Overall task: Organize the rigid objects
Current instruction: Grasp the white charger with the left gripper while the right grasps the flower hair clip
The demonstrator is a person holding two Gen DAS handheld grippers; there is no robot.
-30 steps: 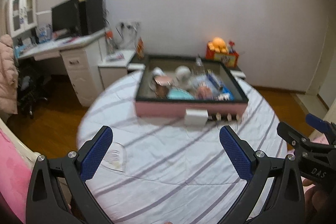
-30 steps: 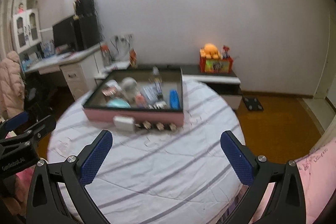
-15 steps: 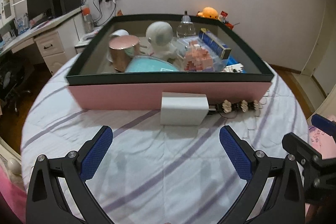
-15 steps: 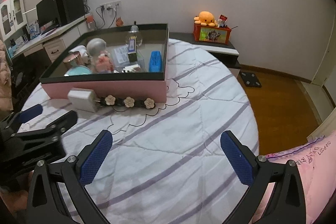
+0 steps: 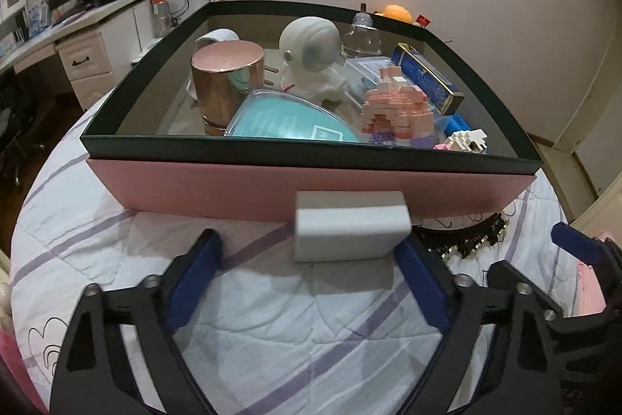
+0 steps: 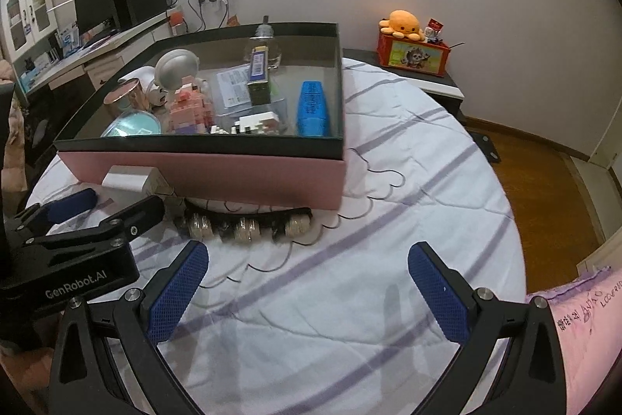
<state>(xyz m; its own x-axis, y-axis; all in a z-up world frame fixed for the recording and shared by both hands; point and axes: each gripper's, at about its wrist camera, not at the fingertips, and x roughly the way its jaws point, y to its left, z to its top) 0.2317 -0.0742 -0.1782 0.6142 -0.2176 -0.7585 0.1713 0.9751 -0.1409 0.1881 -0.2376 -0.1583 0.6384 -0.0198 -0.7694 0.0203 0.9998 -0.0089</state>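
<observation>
Here, in the left wrist view, the left gripper (image 5: 307, 275) is standing wide open around the white charger block (image 5: 352, 230), which is lying against the pink box (image 5: 194, 187). It looks light, stiff, smooth: best gripped across its flat sides. In the right wrist view, the right gripper (image 6: 309, 284) is hovering open, empty, near the flower hair clip (image 6: 245, 226).

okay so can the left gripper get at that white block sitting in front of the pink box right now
Probably yes. The left gripper is open, and the white block lies on the bedspread just ahead of it, toward its right finger. Nothing lies between them; the pink box sits close behind, limiting how far forward it can push.
</observation>
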